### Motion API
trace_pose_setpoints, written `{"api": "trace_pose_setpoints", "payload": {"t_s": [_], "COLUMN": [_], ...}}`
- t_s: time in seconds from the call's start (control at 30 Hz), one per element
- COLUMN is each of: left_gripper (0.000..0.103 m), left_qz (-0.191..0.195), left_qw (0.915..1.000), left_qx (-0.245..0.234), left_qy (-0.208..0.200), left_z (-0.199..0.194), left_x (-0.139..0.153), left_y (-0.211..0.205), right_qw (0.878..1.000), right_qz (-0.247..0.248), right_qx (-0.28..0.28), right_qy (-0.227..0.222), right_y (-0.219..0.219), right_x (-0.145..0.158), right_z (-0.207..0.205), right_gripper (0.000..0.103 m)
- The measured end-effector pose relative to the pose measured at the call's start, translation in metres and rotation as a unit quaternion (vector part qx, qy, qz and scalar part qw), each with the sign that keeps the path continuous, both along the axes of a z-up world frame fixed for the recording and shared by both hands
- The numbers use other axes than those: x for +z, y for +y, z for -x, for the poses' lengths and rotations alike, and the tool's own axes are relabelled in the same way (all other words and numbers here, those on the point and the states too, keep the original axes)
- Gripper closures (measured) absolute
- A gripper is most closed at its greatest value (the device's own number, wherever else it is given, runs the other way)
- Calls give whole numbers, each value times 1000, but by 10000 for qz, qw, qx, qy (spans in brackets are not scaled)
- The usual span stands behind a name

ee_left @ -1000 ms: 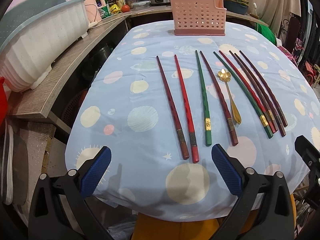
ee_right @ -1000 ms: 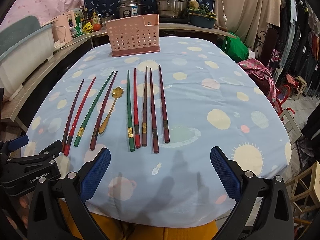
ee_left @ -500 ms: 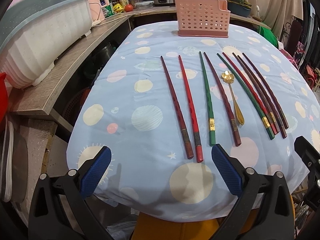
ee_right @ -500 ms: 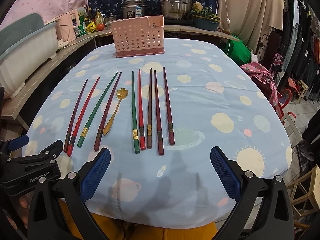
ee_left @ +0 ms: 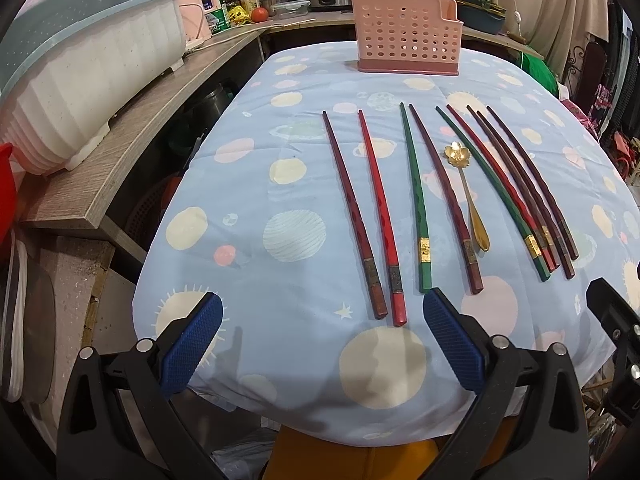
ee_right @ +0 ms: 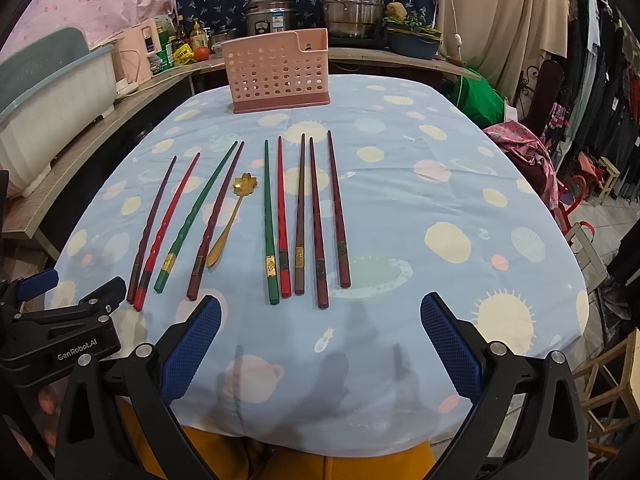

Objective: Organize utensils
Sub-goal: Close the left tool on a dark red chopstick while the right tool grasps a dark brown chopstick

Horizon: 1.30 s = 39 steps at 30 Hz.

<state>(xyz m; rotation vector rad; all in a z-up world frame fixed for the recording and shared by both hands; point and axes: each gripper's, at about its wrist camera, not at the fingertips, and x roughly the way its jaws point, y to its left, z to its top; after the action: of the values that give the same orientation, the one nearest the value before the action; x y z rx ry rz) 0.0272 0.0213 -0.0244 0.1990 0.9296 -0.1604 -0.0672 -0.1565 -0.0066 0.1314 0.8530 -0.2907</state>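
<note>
Several red, maroon and green chopsticks point(ee_left: 380, 212) point(ee_right: 316, 220) lie side by side on the blue patterned tablecloth point(ee_left: 288, 184), thick ends toward me. A gold flower-bowl spoon point(ee_left: 466, 188) point(ee_right: 230, 216) lies among them. A pink perforated utensil holder point(ee_left: 406, 40) point(ee_right: 276, 70) stands upright at the table's far end. My left gripper point(ee_left: 322, 336) is open and empty just short of the near ends of the left-hand chopsticks. My right gripper point(ee_right: 320, 336) is open and empty just short of the right-hand group; the left gripper's body point(ee_right: 60, 332) shows at its lower left.
A wooden counter point(ee_left: 132, 128) runs along the left with a white and teal dish rack point(ee_left: 80, 76). Pots, a rice cooker point(ee_right: 270, 16) and bottles stand behind the table. A chair with pink cloth point(ee_right: 524, 148) and a stool point(ee_right: 612, 372) are on the right.
Both grippers have moved forward toward the utensils, which now sit closer in both views. Nothing on the table has moved.
</note>
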Motion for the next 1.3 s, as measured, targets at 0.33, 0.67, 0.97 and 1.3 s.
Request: {"api": "trace_pose_setpoints", "payload": {"t_s": [0.33, 0.67, 0.97, 1.3], "left_gripper": [7, 11, 20, 21], "left_qz": [162, 291, 148, 223], "left_qw": [9998, 9986, 9986, 9982], "left_qx": [108, 423, 453, 452], "left_qy": [33, 137, 242, 319], "left_z": [-9, -41, -49, -52], "left_x": [1, -13, -26, -30], "left_y": [0, 8, 3, 6], "right_qw": [9998, 9987, 9984, 9988], "right_qz": [-157, -275, -532, -474], "right_qx": [-9, -118, -54, 89], "right_qy": [-128, -422, -206, -57], "right_y": [-18, -50, -68, -66], "right_x": [-4, -7, -28, -44], "right_z": [-4, -27, -55, -64], "right_gripper": [7, 8, 43, 69]}}
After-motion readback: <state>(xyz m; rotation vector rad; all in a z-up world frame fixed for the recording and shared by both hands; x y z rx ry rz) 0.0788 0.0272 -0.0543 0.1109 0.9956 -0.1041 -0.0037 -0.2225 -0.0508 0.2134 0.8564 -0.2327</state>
